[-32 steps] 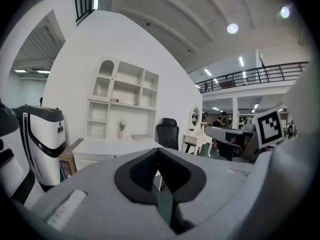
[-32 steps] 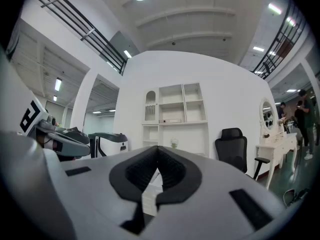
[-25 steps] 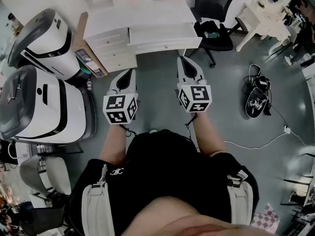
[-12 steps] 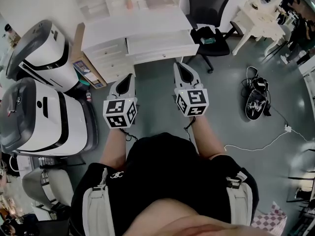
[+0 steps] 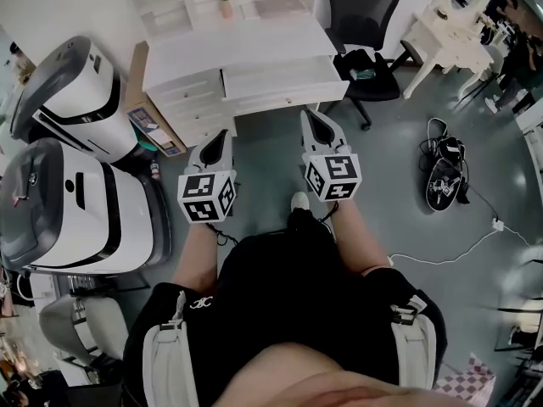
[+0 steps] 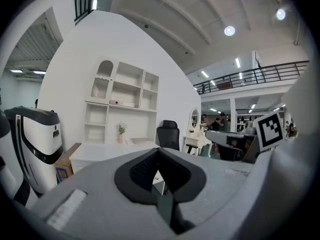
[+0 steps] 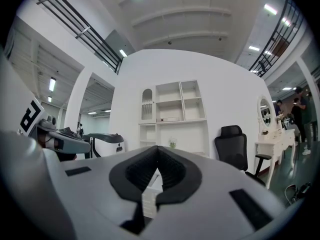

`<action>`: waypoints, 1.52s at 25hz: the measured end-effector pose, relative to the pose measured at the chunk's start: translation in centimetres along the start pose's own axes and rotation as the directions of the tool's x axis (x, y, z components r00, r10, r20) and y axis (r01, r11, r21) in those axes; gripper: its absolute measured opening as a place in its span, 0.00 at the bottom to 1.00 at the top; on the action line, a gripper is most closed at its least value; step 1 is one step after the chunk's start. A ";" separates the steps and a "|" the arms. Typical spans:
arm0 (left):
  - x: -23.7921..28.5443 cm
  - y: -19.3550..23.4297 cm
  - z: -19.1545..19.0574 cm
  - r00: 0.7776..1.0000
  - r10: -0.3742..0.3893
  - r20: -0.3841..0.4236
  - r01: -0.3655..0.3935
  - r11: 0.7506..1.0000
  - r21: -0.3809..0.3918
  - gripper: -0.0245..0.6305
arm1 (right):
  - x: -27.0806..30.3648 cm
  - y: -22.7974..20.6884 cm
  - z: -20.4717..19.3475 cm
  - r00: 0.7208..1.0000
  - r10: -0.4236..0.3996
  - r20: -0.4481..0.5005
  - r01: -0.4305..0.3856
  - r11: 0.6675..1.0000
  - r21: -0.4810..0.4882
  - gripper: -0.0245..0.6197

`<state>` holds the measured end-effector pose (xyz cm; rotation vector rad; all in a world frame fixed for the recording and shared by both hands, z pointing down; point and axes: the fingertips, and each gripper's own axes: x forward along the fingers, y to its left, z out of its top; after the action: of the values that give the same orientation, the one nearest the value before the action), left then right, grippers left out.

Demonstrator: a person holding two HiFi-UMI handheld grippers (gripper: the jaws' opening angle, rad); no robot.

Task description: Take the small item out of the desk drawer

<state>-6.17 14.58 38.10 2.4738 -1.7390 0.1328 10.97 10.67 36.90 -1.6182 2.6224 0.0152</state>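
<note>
"White desk [image 5: 246, 45] ahead of me, with grey floor [image 5: 271, 142] between it and both grippers. I put myself at the approach step, with nothing touched."

"What are the fingers doing?"

"The left gripper [image 5: 221, 136] is clenched on nothing. In its own view the jaws are pressed together, with only the room showing past them. The right gripper [image 5: 310, 117] is the same — closed tight and empty."

"And the small item?"

"I can't see it in any view. I take it to be inside the wide drawer [image 5: 284, 79] under the desktop, well apart from both sets of fingertips. From the head view I can't tell whether that drawer is pulled out at all."

"Next move?"

"As I judge it, walk in until the drawer front is within reach and part one pair of jaws for the pull — minding the black office chair [image 5: 365, 24] just beside the desk's right end."
</note>
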 end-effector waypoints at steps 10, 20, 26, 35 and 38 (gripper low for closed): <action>5.6 3.0 0.8 0.999 0.039 0.003 -0.039 0.999 0.018 0.06 | 6.8 -2.5 -1.2 0.999 0.035 0.003 -0.035 0.999 0.010 0.03; 14.7 7.8 2.9 0.992 0.128 0.008 -0.128 0.992 0.012 0.06 | 18.6 -6.1 -1.9 0.993 0.115 -0.030 -0.115 0.993 0.012 0.03; 21.3 10.3 4.5 0.988 0.152 -0.022 -0.152 0.988 0.000 0.06 | 26.0 -9.0 -1.9 0.987 0.150 -0.051 -0.148 0.989 0.027 0.03; 32.3 13.9 5.6 0.977 0.206 -0.054 -0.208 0.978 -0.021 0.06 | 36.6 -14.2 -2.4 0.973 0.216 -0.080 -0.215 0.976 0.017 0.03; 35.2 14.8 6.0 0.973 0.221 -0.066 -0.223 0.975 -0.020 0.06 | 39.9 -15.6 -2.7 0.967 0.239 -0.086 -0.237 0.971 0.033 0.03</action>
<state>-8.17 -24.04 37.67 2.2241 -1.9716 0.2027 6.91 -32.06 37.71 -1.3168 2.8575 -0.0776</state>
